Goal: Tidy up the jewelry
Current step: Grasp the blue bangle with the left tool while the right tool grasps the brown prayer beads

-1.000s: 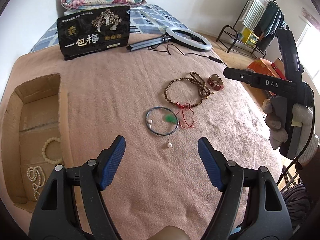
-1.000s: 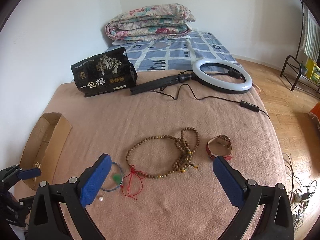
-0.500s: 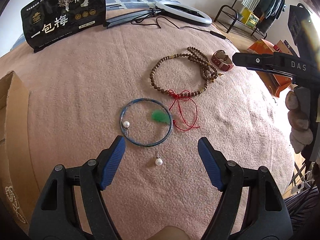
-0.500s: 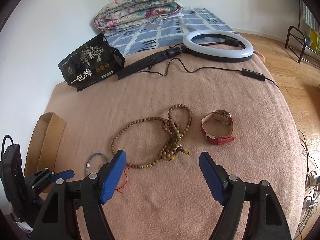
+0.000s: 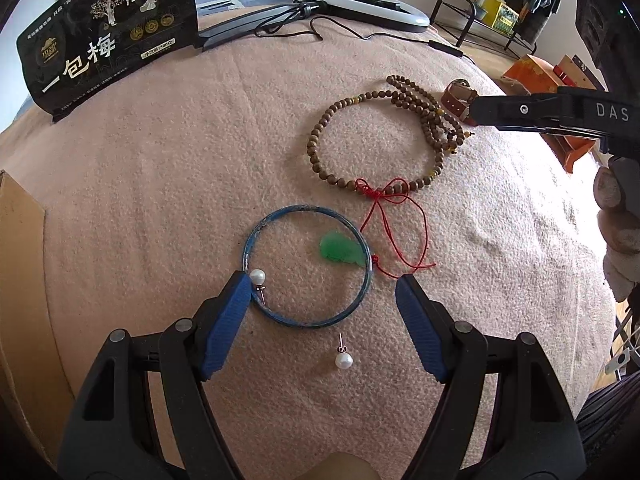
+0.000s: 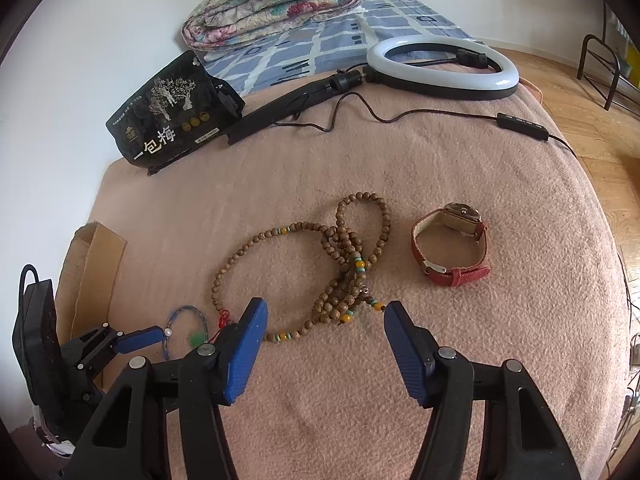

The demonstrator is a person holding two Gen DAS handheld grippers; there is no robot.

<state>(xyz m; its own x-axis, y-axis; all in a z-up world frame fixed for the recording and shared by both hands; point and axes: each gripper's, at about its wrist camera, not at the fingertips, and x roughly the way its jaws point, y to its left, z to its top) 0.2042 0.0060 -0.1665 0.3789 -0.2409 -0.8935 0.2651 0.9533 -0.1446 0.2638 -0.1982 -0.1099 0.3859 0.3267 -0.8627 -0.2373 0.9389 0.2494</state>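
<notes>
With the left gripper held wide open and empty over the blue bangle on the blanket, and the right gripper likewise open by the bead necklace, the pearl earring could be knocked away.

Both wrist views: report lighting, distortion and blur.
Left wrist view: soft even daylight, faint shadows; fisheye bulges the blanket; bangle and pearl stud sharp. Right wrist view: same daylight, dark vignette corners, curved edges; beads and watch sharp.
</notes>
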